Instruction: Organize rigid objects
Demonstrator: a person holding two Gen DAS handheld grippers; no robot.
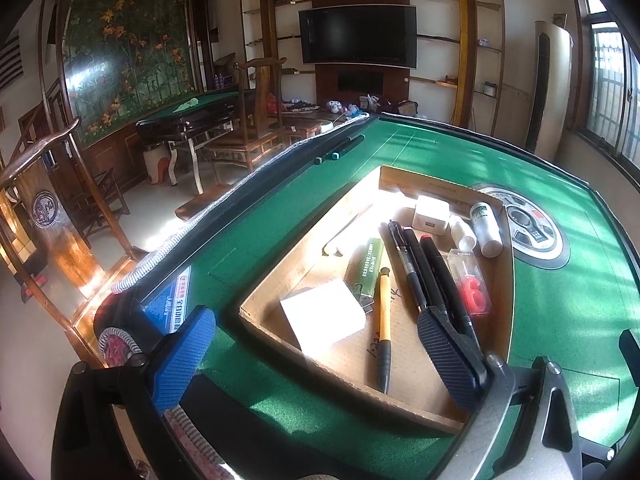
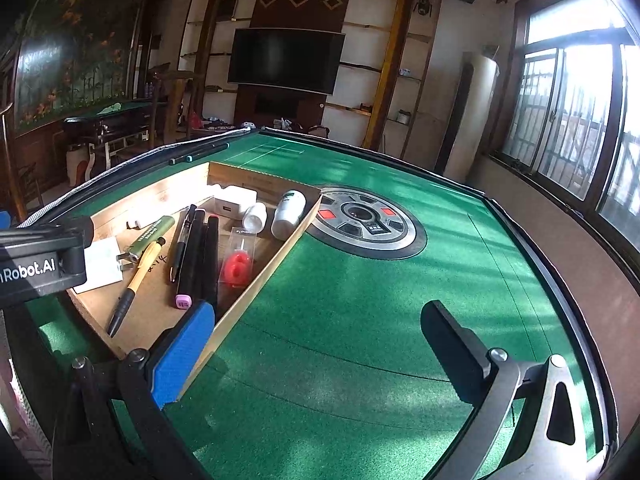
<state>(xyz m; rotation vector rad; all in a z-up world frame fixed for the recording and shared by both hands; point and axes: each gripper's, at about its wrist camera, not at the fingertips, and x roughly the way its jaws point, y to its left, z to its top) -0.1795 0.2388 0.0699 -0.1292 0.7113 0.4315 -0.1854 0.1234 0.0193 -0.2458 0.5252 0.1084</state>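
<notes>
A shallow cardboard box (image 1: 506, 280) (image 2: 256, 280) lies on the green felt table (image 1: 560, 300) (image 2: 360, 300). It holds black markers (image 1: 436, 276) (image 2: 200, 256), a yellow pen (image 1: 385, 320) (image 2: 138, 280), a green lighter (image 1: 366, 272) (image 2: 152, 232), a white card (image 1: 322, 320), a red "6" candle pack (image 1: 474, 292) (image 2: 238, 264), white bottles (image 1: 486, 228) (image 2: 288, 212) and a white charger (image 1: 430, 214) (image 2: 234, 202). My left gripper (image 1: 316, 354) is open and empty above the box's near corner. My right gripper (image 2: 316, 352) is open and empty over bare felt beside the box's right wall.
The round dice console (image 1: 532, 228) (image 2: 364, 220) sits at the table's centre, just past the box. Two dark pens (image 1: 340, 148) (image 2: 200, 154) lie by the far left rail. Wooden chairs (image 1: 52, 216) and a second table (image 1: 192, 120) stand to the left.
</notes>
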